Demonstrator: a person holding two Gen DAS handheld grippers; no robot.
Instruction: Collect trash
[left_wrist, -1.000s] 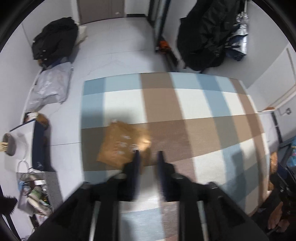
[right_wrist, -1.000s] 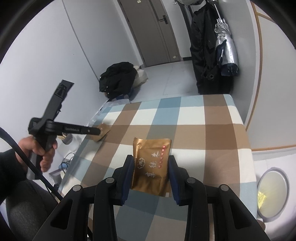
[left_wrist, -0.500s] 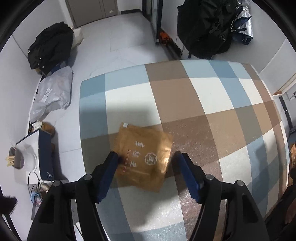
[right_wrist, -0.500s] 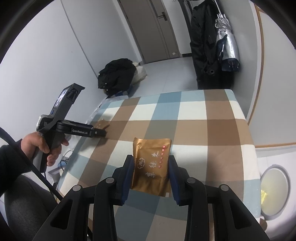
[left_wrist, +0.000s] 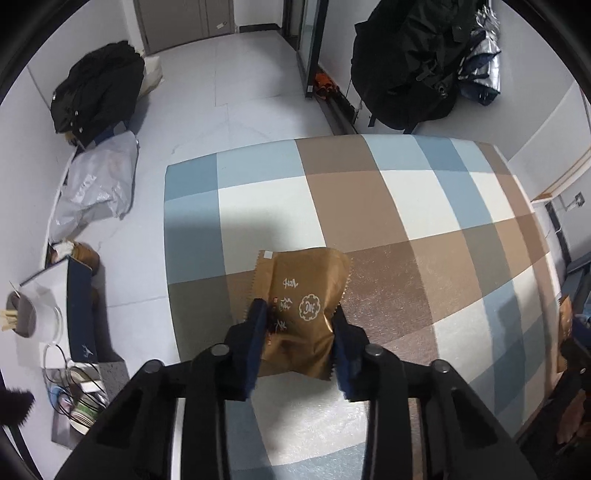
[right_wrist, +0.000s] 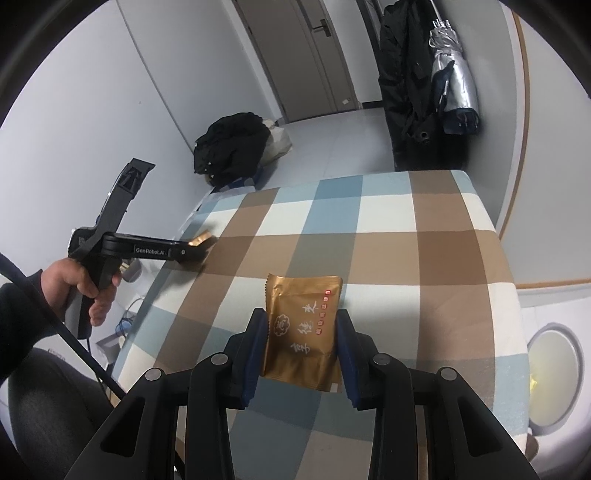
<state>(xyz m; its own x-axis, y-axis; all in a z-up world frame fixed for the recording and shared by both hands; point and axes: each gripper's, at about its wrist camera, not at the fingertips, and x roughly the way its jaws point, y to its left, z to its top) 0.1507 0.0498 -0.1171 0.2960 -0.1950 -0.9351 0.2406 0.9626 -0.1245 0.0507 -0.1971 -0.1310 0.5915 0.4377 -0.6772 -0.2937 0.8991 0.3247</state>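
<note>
Each gripper has a gold snack wrapper. The left gripper (left_wrist: 298, 326) has its jaws squeezed on the left wrapper (left_wrist: 303, 310), which looks lifted a bit off the near left part of the table (left_wrist: 369, 206). The right gripper (right_wrist: 301, 334) has its jaws closed on the right wrapper (right_wrist: 303, 326), near the close edge of the table. So I think the picking up is done for these two. What is left is to carry them to the bin (right_wrist: 552, 376), the round pale one on the floor at the right, and drop them in. I see no other trash on the table.

The table has a cloth with blue, brown and white squares. The floor is pale grey. A black coat (left_wrist: 96, 92) lies on the far floor, and a door (right_wrist: 295, 55) is at the far end
</note>
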